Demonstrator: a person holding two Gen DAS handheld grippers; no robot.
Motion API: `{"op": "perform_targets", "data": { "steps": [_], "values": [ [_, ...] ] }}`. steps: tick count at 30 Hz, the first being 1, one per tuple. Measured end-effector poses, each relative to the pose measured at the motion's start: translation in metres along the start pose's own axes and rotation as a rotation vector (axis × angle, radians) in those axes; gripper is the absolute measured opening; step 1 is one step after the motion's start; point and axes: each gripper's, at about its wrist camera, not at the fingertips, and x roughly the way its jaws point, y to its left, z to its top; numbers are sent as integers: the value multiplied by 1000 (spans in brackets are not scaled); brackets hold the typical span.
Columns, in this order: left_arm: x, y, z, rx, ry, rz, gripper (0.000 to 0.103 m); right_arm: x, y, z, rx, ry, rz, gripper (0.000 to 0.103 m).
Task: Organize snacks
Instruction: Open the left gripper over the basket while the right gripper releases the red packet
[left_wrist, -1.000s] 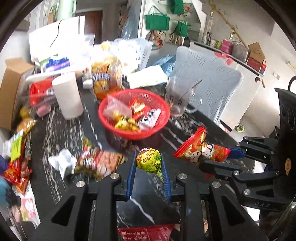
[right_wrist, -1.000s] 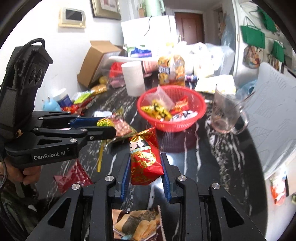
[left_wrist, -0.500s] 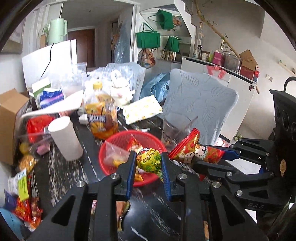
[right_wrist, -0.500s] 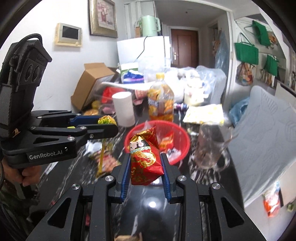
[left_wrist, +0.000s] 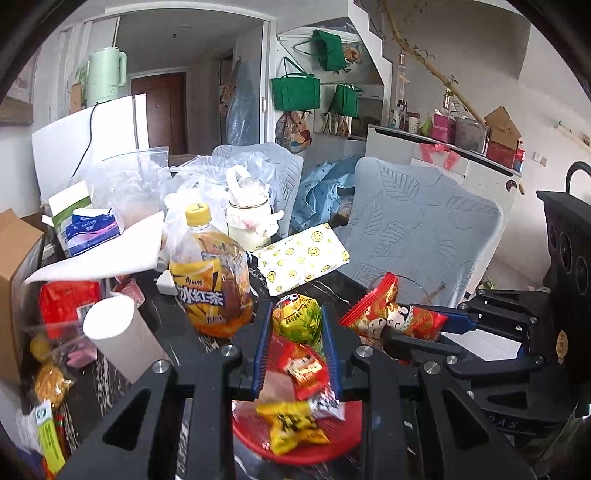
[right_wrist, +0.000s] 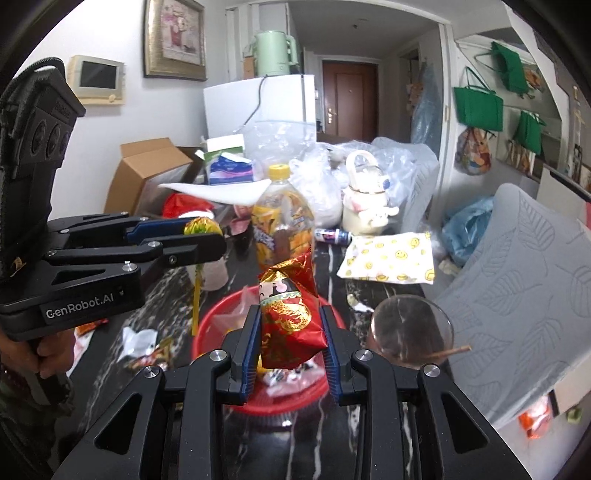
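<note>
My left gripper (left_wrist: 295, 328) is shut on a yellow-green snack packet (left_wrist: 296, 318), held above the red basket (left_wrist: 325, 448). The basket holds several wrapped snacks. My right gripper (right_wrist: 290, 326) is shut on a red snack packet (right_wrist: 290, 317), also held above the red basket (right_wrist: 207, 330). In the left wrist view the right gripper (left_wrist: 424, 325) shows at the right with the red packet (left_wrist: 391, 314). In the right wrist view the left gripper (right_wrist: 207, 236) shows at the left with the yellow-green packet (right_wrist: 201, 225).
An iced tea bottle (left_wrist: 210, 280) and a white paper roll (left_wrist: 122, 336) stand behind the basket. A glass mug (right_wrist: 412, 328) stands right of it. Loose snack packets (left_wrist: 51, 387) lie at the table's left. A cardboard box (right_wrist: 147, 173) and grey chair (right_wrist: 517, 280) flank the table.
Both grippers have risen and moved forward with their packets, from above the dark table near its front to above the red basket. Both stay shut.
</note>
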Motion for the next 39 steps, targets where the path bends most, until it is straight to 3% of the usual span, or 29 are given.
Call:
{"op": "perform_targets", "data": {
  "steps": [9, 12, 17, 19, 21, 23, 29, 39],
  "values": [
    [43, 14, -4, 4, 13, 10, 25, 41, -6, 2, -5, 58, -45, 30],
    [54, 18, -11, 13, 44, 29, 25, 48, -5, -2, -5, 79, -48, 30],
    [66, 24, -17, -12, 124, -10, 26, 56, 0, -3, -22, 95, -54, 30],
    [68, 27, -18, -26, 143, 6, 31, 58, 1, -4, -24, 99, -53, 30],
    [67, 31, -19, -48, 142, 21, 54, 59, 3, -4, -33, 102, -65, 30],
    [64, 33, -20, -66, 132, 26, 69, 61, 4, -3, -35, 103, -68, 30],
    [57, 37, -23, -63, 124, 69, 70, 66, 7, -3, -40, 118, -80, 31],
    [44, 45, -32, -86, 145, 80, 70, 83, 8, -4, -47, 164, -117, 36]
  ]
}}
